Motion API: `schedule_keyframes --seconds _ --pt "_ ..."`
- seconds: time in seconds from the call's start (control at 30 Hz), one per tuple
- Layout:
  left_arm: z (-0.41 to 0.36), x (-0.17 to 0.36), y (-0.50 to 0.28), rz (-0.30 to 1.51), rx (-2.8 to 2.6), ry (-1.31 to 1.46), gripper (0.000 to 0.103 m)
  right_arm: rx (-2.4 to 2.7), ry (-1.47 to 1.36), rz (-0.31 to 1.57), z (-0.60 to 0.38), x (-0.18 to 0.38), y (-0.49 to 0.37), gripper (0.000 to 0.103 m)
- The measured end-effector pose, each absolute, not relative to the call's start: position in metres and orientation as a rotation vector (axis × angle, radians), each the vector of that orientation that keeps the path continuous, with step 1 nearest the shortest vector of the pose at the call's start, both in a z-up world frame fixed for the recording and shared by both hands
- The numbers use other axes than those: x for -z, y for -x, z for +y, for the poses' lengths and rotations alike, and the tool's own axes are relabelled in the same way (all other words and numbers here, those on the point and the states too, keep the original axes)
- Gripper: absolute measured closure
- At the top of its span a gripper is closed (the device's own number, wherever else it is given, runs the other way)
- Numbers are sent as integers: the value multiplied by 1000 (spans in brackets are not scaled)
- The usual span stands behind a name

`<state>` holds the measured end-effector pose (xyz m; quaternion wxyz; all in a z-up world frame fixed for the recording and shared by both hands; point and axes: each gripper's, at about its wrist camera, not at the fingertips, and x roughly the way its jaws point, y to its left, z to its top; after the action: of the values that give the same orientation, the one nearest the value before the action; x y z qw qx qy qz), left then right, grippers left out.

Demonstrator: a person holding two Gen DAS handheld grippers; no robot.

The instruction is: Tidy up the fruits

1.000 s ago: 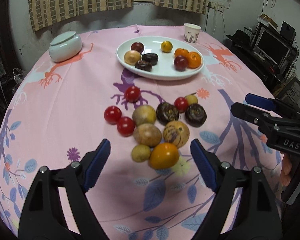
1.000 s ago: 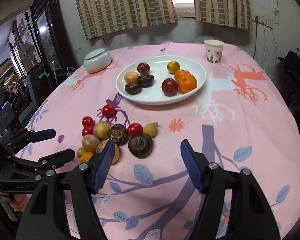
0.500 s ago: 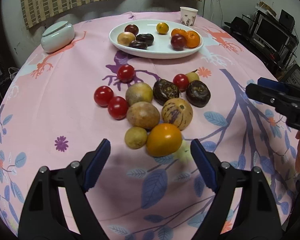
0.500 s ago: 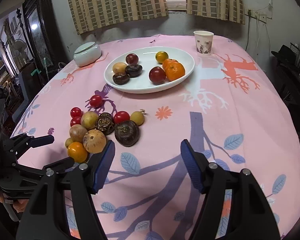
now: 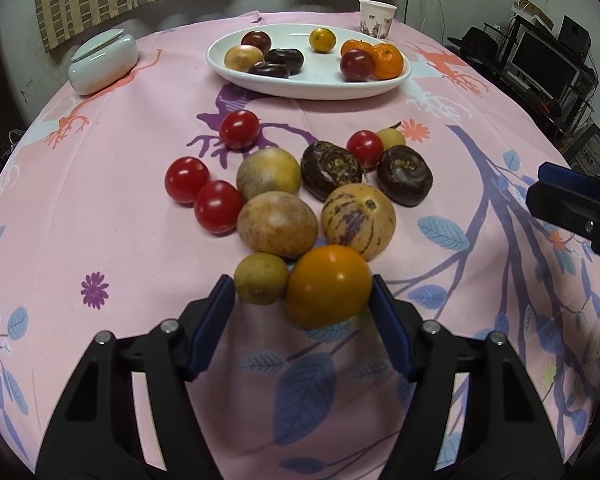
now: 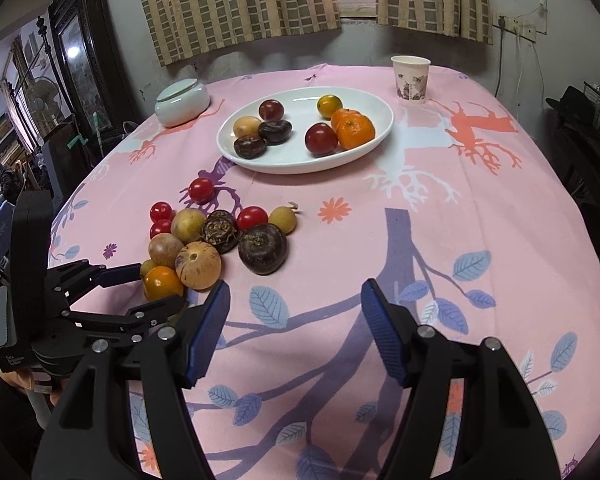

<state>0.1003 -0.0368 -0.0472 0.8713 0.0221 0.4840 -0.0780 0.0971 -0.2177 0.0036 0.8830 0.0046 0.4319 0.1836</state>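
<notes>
Your left gripper (image 5: 302,292) is closing its blue-padded jaws around the round orange tomato-like fruit (image 5: 329,286) at the near tip of the loose pile. The small yellow-green round fruit (image 5: 261,278) sits between the pads too, touching the orange one, and I can't tell if either pad is pressing yet. The orange fruit is basically a ball, so it has no real long axis.

Right behind it are the tan fruit with purple stripes (image 5: 359,226), stem end facing up, and a brownish-yellow passion fruit (image 5: 277,225), both touching it. Further back you've got another yellowish one, two dark purple wrinkled fruits (image 5: 405,180) with their stem ends up, and several red cherry tomatoes (image 5: 187,179), one sitting apart toward the plate.

The white oval plate (image 6: 380,136) already holds about eight pieces: two mandarins (image 6: 355,131), a small yellow-orange fruit, two dark red plums, two dark wrinkled ones and a pale tan one. The middle and near rim of it are bare.

A pale green lidded ceramic jar (image 6: 182,102) sits back left and a paper cup (image 6: 411,79) back right, both clear of the plate.

Your right gripper (image 6: 295,306) hangs half-open with nothing in it over bare pink floral tablecloth (image 6: 480,220), well right of the pile. There's lots of free cloth there and between pile and plate.
</notes>
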Motion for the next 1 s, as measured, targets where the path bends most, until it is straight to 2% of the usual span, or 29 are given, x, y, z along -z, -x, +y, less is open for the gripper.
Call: schedule_keyframes --seconds 0.37,0.6,0.63,0.67,0.7,0.9,0.93,0.97,1.0 --pt "-53 52 -103 984 194 -100 39 -376 -20 916 -218 1 -97 35" --pt "-43 41 -93 1000 264 -28 41 -382 -14 924 -219 3 -97 35" --pt "-40 38 -90 989 265 -29 55 -384 -6 925 -218 4 -97 35" --pt "-38 35 -88 986 279 -27 89 -385 9 929 -216 5 -98 35" --pt "-35 34 -88 1005 290 -15 92 -385 20 932 -214 6 -98 35" --pt "-25 32 -80 961 287 -29 90 -384 69 959 -203 14 -105 35" --pt "-23 31 -79 965 303 -8 81 -387 65 963 -203 15 -105 35" --pt "-21 28 -77 961 309 6 57 -386 66 964 -202 16 -105 35" --pt "-19 25 -75 947 304 8 43 -386 68 964 -202 17 -105 35"
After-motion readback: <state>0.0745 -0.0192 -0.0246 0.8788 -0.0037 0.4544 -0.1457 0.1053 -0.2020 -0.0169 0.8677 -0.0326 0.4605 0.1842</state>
